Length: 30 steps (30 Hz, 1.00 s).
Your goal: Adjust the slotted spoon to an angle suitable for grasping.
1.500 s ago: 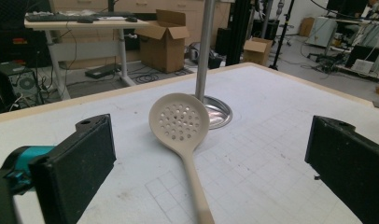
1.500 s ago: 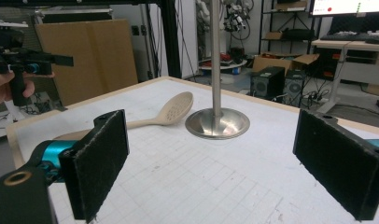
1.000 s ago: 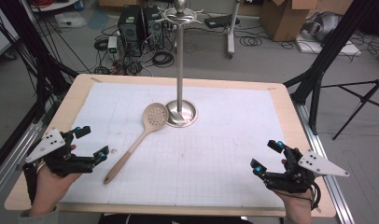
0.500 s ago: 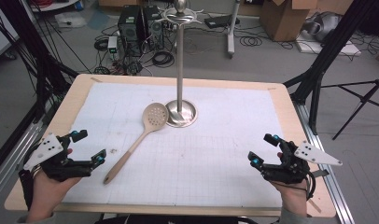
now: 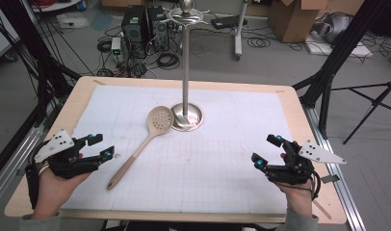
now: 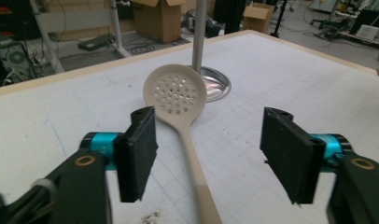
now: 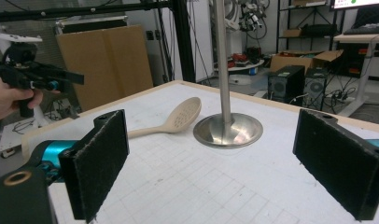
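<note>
A beige slotted spoon (image 5: 138, 151) lies slantwise on the white gridded mat, its head (image 6: 176, 93) beside the metal stand's base (image 5: 186, 117). My left gripper (image 5: 102, 146) hovers at the table's left, close to the spoon's handle end. Its jaws have just been closing. In the left gripper view the handle (image 6: 197, 172) runs through the gap of the left gripper (image 6: 213, 161), and neither pad touches it. My right gripper (image 5: 264, 149) is open at the table's right with nothing between its jaws, facing the stand (image 7: 228, 129) and the spoon (image 7: 178, 119).
The stand's pole (image 5: 185, 62) rises from the round base to a ring of hooks (image 5: 186, 14). The wooden table edge (image 5: 184, 216) frames the mat. Computers, cables, boxes and tripods stand on the floor beyond the table.
The left gripper's jaws have narrowed around the line of the spoon handle. The right gripper has shifted a little to the left and away from the front edge.
</note>
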Tool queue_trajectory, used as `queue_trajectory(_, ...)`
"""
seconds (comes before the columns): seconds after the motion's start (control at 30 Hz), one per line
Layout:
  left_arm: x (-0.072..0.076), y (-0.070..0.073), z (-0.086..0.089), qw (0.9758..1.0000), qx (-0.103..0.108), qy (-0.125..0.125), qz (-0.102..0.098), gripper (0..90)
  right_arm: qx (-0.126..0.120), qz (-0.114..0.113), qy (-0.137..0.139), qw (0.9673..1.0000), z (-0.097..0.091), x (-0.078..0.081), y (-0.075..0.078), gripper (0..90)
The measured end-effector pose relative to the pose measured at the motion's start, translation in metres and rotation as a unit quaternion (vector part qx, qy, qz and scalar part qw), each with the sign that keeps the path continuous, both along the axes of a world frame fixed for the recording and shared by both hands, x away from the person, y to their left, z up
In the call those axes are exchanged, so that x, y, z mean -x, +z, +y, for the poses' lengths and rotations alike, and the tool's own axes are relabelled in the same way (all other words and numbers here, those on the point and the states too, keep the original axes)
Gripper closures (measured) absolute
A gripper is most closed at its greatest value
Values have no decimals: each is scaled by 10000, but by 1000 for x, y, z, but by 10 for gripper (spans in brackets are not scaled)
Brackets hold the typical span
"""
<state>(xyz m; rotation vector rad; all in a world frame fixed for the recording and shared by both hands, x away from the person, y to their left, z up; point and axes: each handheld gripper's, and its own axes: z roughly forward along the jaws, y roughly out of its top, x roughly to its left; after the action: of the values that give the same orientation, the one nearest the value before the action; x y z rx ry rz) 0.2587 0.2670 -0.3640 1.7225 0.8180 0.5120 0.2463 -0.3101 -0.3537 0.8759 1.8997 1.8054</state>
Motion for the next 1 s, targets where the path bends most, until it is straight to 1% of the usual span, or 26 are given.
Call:
queue_trajectory(0.03, -2, -1, -2, 10000, -11, -1, 50, 447, -18, 12, 17, 10000, 1, -1, 0, 96)
queue_trajectory(0.07, -4, -3, -3, 9999, -50, -22, 92, 447, -4, 2, 39, 10000, 1, -2, -1, 96)
queue_trajectory(0.13, -10, -7, -5, 9997, -84, -62, 204, 511, 13, 33, 71, 10000, 2, -3, -1, 96)
queue_trajectory(0.17, -14, -11, -8, 9994, -112, -93, 320, 566, 21, 41, 135, 9999, 3, -5, -1, 96)
queue_trajectory(0.2, -14, -11, -8, 9994, -112, -93, 320, 581, 21, 41, 135, 9999, 3, -5, -1, 96)
queue_trajectory(0.23, -17, -13, -9, 9991, -146, -118, 368, 581, 20, 55, 166, 9998, 4, -6, -1, 96)
queue_trajectory(0.27, -18, -15, -11, 9990, -162, -145, 401, 639, 53, 84, 237, 9997, 5, -7, -1, 96)
queue_trajectory(0.3, -20, -17, -14, 9988, -177, -149, 420, 666, 45, 96, 249, 9996, 5, -7, -1, 96)
queue_trajectory(0.33, -22, -19, -16, 9986, -199, -162, 454, 666, 45, 96, 249, 9996, 5, -7, -1, 96)
queue_trajectory(0.37, -23, -20, -18, 9984, -265, -170, 478, 739, 35, 94, 257, 9996, 5, -9, -1, 96)
queue_trajectory(0.4, -25, -22, -20, 9982, -324, -178, 477, 739, 35, 94, 257, 9996, 5, -9, -1, 96)
queue_trajectory(0.43, -27, -25, -22, 9980, -345, -187, 496, 763, 29, 82, 270, 9996, 5, -9, -1, 96)
queue_trajectory(0.5, -29, -29, -24, 9975, -422, -199, 521, 827, 21, 90, 281, 9996, 5, -9, -1, 96)
queue_trajectory(0.53, -31, -34, -26, 9971, -481, -189, 565, 867, 30, 58, 292, 9996, 4, -9, -1, 96)
queue_trajectory(0.73, -36, -49, -23, 9954, -608, -126, 731, 891, 6, 57, 298, 9995, 3, -6, 0, 96)
queue_trajectory(0.83, -36, -55, -20, 9943, -684, -178, 803, 893, 20, 85, 303, 9995, 4, -6, 0, 96)
queue_trajectory(0.87, -36, -55, -20, 9943, -684, -178, 803, 893, 46, 56, 322, 9995, 4, -6, -1, 96)
queue_trajectory(0.93, -37, -60, -19, 9927, -807, -189, 877, 893, 69, 64, 327, 9994, 5, -6, -1, 96)
queue_trajectory(0.97, -37, -60, -19, 9927, -807, -189, 877, 893, 77, 58, 328, 9994, 6, -7, -1, 96)
queue_trajectory(1.0, -37, -62, -19, 9920, -854, -187, 907, 893, 77, 58, 328, 9994, 6, -7, -1, 96)
